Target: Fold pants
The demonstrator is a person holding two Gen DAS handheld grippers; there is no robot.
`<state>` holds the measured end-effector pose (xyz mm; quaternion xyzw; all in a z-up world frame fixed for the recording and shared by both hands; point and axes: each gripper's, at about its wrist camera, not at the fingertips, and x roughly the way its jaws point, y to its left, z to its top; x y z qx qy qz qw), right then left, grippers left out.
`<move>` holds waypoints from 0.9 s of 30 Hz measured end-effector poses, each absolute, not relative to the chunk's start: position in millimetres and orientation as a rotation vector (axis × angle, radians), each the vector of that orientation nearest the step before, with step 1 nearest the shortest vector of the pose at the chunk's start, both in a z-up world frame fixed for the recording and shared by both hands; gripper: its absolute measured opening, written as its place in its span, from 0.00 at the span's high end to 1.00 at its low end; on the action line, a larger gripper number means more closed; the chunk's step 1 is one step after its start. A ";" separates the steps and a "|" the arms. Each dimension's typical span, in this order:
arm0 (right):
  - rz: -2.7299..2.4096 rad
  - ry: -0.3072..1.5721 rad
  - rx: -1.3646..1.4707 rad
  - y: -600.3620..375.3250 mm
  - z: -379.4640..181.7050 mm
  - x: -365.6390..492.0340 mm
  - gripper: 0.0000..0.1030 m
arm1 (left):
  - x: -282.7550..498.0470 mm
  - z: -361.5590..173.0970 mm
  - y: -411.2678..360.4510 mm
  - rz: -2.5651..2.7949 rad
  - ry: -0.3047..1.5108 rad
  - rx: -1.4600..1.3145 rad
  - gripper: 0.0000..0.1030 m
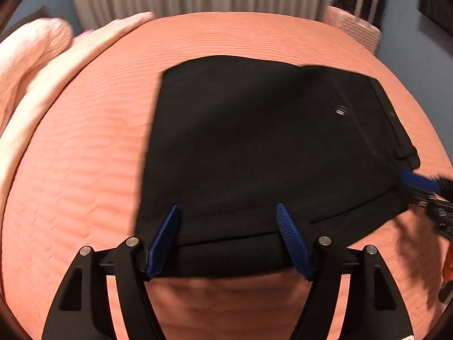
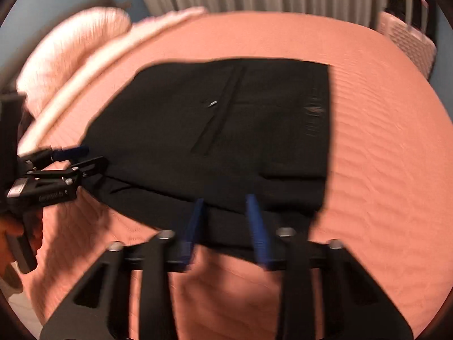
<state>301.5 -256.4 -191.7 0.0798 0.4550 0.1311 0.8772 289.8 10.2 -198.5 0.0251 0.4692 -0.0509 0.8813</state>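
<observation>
The bed (image 1: pixel 85 147) fills the room, spread with a ribbed salmon cover, a pale pink pillow (image 1: pixel 25 48) at its head and a pink suitcase (image 1: pixel 354 25) beyond its far corner. The black pants (image 1: pixel 254 147) lie folded into a flat stack in the middle of the bed, a metal snap (image 1: pixel 341 110) showing on top. The left hand-held gripper (image 1: pixel 228 240) sits at the near edge of the stack, its blue fingers spread wide over the cloth. The right hand-held gripper (image 2: pixel 226 231) hangs at the same edge further along, fingers parted more narrowly, gripping nothing
</observation>
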 end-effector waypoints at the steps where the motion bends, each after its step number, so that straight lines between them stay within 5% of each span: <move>1: 0.216 0.947 0.202 -270.7 -186.7 290.3 0.73 | 286.0 -192.3 20.7 -0.071 0.963 0.056 0.33; 7: 0.093 0.939 0.316 -313.3 -177.0 252.3 0.66 | 272.7 -189.3 67.8 0.036 1.008 -0.027 0.33; 16: -0.012 0.831 0.261 -265.1 -137.0 204.7 0.66 | 212.0 -158.7 16.1 0.098 0.909 0.146 0.31; 18: -0.035 0.791 0.242 -251.0 -120.4 203.6 0.26 | 204.9 -148.5 4.8 0.078 0.905 0.131 0.31; 19: -0.054 0.741 0.238 -242.5 -108.0 201.9 0.20 | 201.5 -144.2 1.4 0.077 0.902 0.128 0.29; 27: -0.001 0.664 0.210 -217.0 -67.3 222.2 0.14 | 201.0 -117.8 -9.6 0.066 0.888 0.096 0.25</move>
